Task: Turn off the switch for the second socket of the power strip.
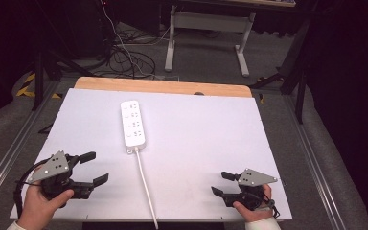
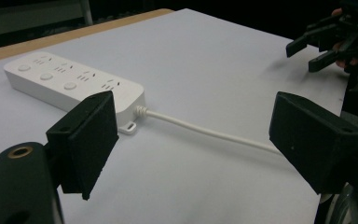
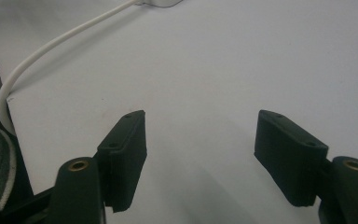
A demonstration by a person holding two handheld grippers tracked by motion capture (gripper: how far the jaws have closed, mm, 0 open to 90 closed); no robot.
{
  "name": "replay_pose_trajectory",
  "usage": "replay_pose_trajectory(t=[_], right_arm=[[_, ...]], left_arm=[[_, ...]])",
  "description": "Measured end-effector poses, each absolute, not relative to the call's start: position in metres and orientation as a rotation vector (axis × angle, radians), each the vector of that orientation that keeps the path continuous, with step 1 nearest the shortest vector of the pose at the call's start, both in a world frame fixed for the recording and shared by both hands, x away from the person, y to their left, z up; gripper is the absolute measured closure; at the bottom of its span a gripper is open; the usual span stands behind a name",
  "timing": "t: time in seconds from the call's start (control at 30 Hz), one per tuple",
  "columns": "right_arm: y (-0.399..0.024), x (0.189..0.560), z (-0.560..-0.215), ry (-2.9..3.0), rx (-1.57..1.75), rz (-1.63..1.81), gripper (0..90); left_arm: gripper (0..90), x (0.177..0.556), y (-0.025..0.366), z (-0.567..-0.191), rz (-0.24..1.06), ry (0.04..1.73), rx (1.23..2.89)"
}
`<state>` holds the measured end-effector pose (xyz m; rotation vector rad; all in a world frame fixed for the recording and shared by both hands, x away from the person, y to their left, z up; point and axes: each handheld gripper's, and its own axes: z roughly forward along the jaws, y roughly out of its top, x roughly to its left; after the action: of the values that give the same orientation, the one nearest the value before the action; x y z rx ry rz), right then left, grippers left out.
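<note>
A white power strip [image 1: 132, 123] lies lengthwise near the middle of the white table top [image 1: 196, 129], and its white cable [image 1: 145, 188] runs back to the near edge. The left gripper view has the strip [image 2: 74, 86] ahead on the left, with the cable [image 2: 205, 132] crossing between the jaws farther off. My left gripper [image 1: 95, 167] sits at the near left, open, jaws pointing right, nothing between them. My right gripper [image 1: 223, 183] rests at the near right, open and empty, jaws pointing left. It also appears far off [image 2: 314, 46] in the left gripper view.
A wooden strip [image 1: 163, 86] borders the table's far edge. Beyond it stand a white desk frame [image 1: 206, 33] and loose floor cables [image 1: 124, 57]. Metal rails [image 1: 9, 148] run along both sides of the table.
</note>
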<state>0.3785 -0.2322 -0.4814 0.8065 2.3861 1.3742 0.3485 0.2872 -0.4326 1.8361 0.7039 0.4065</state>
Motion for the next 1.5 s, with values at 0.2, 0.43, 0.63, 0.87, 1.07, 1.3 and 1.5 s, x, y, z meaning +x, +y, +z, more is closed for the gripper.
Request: replay_pose_trajectory(t=[0.2, 0.43, 0.63, 0.87, 1.07, 1.3, 1.5], right_arm=[[-0.232, 0.378, -0.481, 2.387, 0.805, 1.376, 34.9], [-0.233, 0.378, -0.481, 2.387, 0.805, 1.378, 34.9], [-0.233, 0.378, -0.482, 2.389, 0.804, 1.378, 34.9], [-0.233, 0.379, -0.482, 2.390, 0.807, 1.371, 34.9], [-0.233, 0.379, -0.482, 2.393, 0.803, 1.369, 35.0], [-0.233, 0.378, -0.481, 2.391, 0.803, 1.361, 35.1], [-0.232, 0.379, -0.482, 2.393, 0.805, 1.357, 35.1]], left_arm=[[15.9, 0.341, 0.292, -0.444, 0.460, 0.678, 1.894], [15.9, 0.341, 0.304, -0.461, 0.379, 0.762, 1.879], [16.1, 0.341, 0.313, -0.474, 0.362, 0.802, 1.851], [16.8, 0.342, 0.322, -0.486, 0.366, 0.759, 1.905], [17.1, 0.346, 0.322, -0.493, 0.375, 0.769, 1.929], [19.1, 0.343, 0.320, -0.488, 0.323, 0.801, 1.902], [18.2, 0.342, 0.319, -0.486, 0.361, 0.792, 1.888]])
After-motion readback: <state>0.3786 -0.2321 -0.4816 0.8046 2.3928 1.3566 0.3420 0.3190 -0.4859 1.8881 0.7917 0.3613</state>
